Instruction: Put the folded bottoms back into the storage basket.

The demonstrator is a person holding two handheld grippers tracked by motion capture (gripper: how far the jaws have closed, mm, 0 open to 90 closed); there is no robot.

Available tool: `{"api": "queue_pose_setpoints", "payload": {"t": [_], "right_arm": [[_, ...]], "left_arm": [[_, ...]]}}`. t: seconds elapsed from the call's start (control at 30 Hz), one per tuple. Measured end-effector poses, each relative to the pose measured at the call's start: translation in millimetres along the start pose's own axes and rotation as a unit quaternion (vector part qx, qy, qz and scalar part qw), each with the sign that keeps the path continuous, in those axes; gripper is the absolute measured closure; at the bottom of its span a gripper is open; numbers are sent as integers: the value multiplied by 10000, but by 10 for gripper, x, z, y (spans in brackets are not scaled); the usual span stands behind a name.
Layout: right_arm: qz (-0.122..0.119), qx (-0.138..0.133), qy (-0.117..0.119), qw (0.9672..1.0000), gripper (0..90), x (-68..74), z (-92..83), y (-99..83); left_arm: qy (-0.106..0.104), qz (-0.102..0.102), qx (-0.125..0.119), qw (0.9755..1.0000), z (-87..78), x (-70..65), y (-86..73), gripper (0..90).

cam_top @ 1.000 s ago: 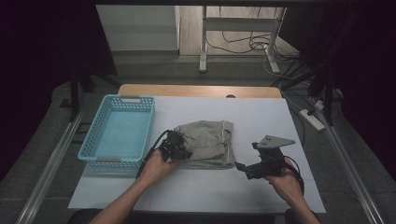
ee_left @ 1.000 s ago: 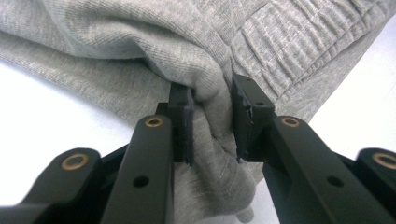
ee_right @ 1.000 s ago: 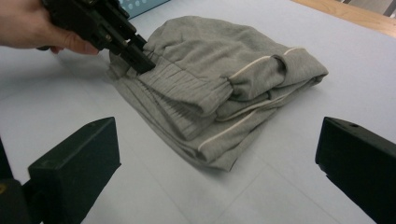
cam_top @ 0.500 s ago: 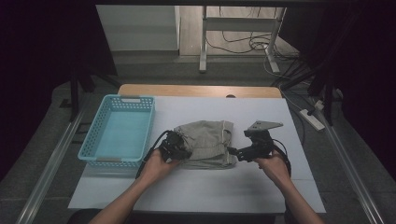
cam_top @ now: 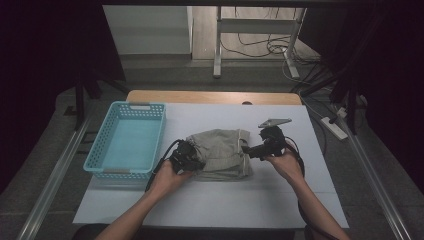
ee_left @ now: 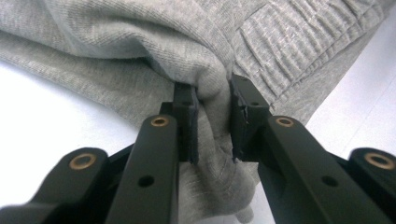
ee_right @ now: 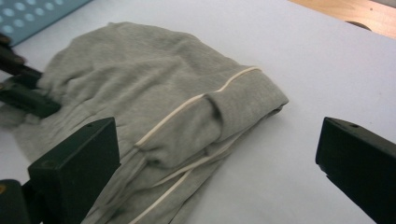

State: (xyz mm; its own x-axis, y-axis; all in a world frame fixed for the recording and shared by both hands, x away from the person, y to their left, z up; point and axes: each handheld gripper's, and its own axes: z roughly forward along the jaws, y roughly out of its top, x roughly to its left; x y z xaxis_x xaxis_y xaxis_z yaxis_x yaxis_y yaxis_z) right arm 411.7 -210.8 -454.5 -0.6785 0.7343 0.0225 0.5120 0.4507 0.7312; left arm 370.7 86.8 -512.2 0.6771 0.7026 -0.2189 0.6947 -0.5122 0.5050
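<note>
While the grey garment [cam_top: 222, 154] lies bunched in the middle of the white table [cam_top: 280, 200], I have my left gripper [cam_top: 192, 161] at its left edge and my right gripper [cam_top: 248, 148] at its right edge. Through the left gripper view, the jaws are drawn narrow and pinch a raised fold of the knit cloth [ee_left: 212, 93] between the pads; fabric bulges above and below the grip. Through the right gripper view, the jaws stand wide apart with nothing pressed between them, and the garment's folded corner with its pale seam line [ee_right: 196, 116] lies ahead and toward the left jaw, on the table surface. Farther off in that view I can see the left gripper [ee_right: 23, 95] at the cloth's far side.

From the high view, my left hand [cam_top: 167, 175] rests low on the table, its forearm coming in from the bottom edge, the gripper pointing right into the cloth. My right hand [cam_top: 285, 162] sits to the right of the garment, gripper aimed left at it, the grey plate [cam_top: 274, 122] on top.

To the left of the garment, near the left gripper, a light blue basket [cam_top: 102, 145] sits on the table; I see nothing lying in it.
</note>
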Motion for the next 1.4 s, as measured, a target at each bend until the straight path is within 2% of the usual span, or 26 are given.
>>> {"api": "queue_pose_setpoints", "payload": {"t": [0.23,0.5,0.67,0.83,0.93,1.1,1.27,1.33,1.4], "right_arm": [[253,73,-12,9997,0,-75,157,118],[265,155,-156,9994,0,-141,358,271],[142,191,-292,9993,2,-182,487,380],[145,316,-410,9986,5,-239,620,443],[147,405,-448,9981,47,-287,691,437],[156,584,-436,9972,55,-357,828,359],[-1,1002,-431,9940,55,-346,966,265],[-3,1129,-328,9931,56,-340,1004,236],[24,1125,-296,9932,60,-327,1033,217]], "left_arm": [[62,-13,-34,10000,2,-22,-7,738],[35,-23,-70,10000,4,-13,-18,738],[43,-21,-77,10000,4,-14,-19,734],[35,-29,-98,9999,5,-11,-25,730],[34,-30,-97,9999,5,-8,-26,727],[101,13,-55,9999,3,-26,-12,718],[161,162,-1,9997,1,-37,6,706],[158,211,-27,9997,2,-33,0,702],[161,263,-24,9995,2,-33,2,698]]}}
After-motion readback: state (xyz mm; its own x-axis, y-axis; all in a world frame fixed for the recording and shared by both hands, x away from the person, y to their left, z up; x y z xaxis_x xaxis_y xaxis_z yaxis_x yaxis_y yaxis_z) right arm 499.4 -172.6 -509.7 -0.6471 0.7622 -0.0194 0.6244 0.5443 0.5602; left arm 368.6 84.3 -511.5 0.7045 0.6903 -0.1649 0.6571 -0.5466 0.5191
